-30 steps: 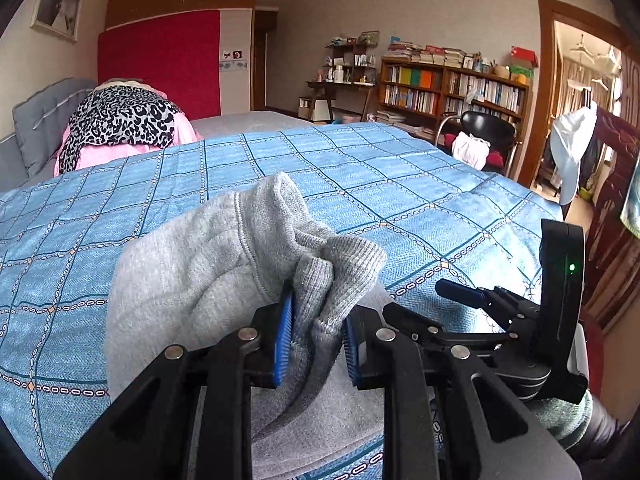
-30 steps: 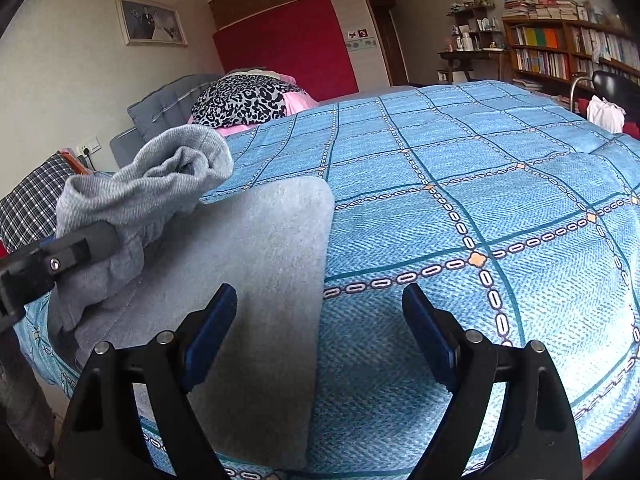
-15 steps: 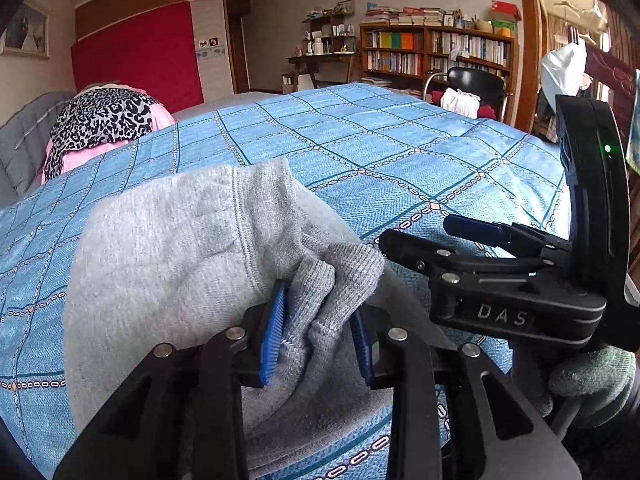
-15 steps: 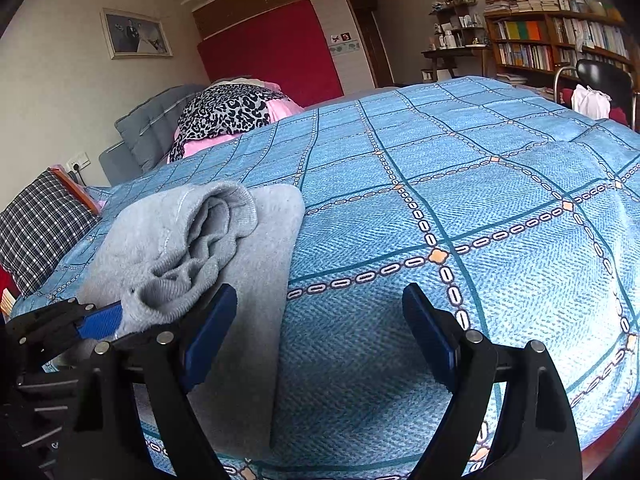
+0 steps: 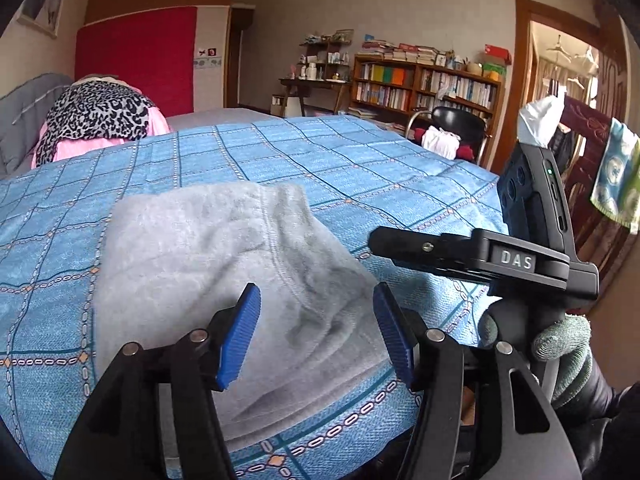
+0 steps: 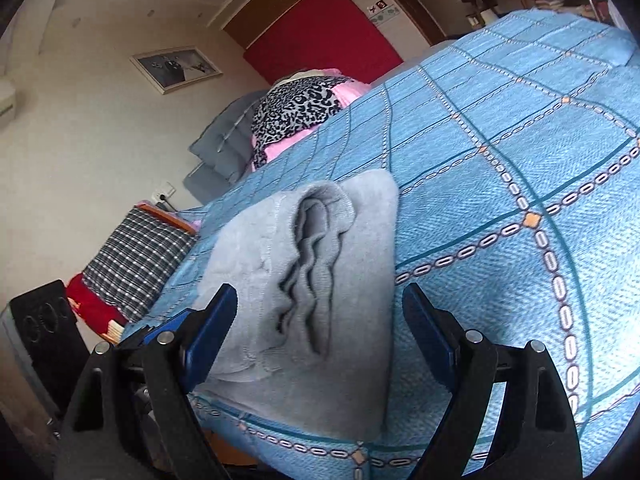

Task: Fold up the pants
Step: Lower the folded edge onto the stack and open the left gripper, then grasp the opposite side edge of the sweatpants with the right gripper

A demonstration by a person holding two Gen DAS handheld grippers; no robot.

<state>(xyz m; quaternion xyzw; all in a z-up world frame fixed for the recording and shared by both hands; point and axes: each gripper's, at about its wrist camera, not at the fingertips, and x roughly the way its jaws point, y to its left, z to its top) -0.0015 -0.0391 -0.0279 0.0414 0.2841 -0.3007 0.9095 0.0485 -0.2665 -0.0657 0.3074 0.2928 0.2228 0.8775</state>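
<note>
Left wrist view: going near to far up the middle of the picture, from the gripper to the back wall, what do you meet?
Left gripper, open → grey pants folded on the bed → bare blue checked bedspread → wooden desk by the far wall.

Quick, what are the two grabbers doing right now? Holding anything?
Left gripper: open, jaws just opened, pads off the grey pants.
Right gripper: open, holding nothing.
</note>
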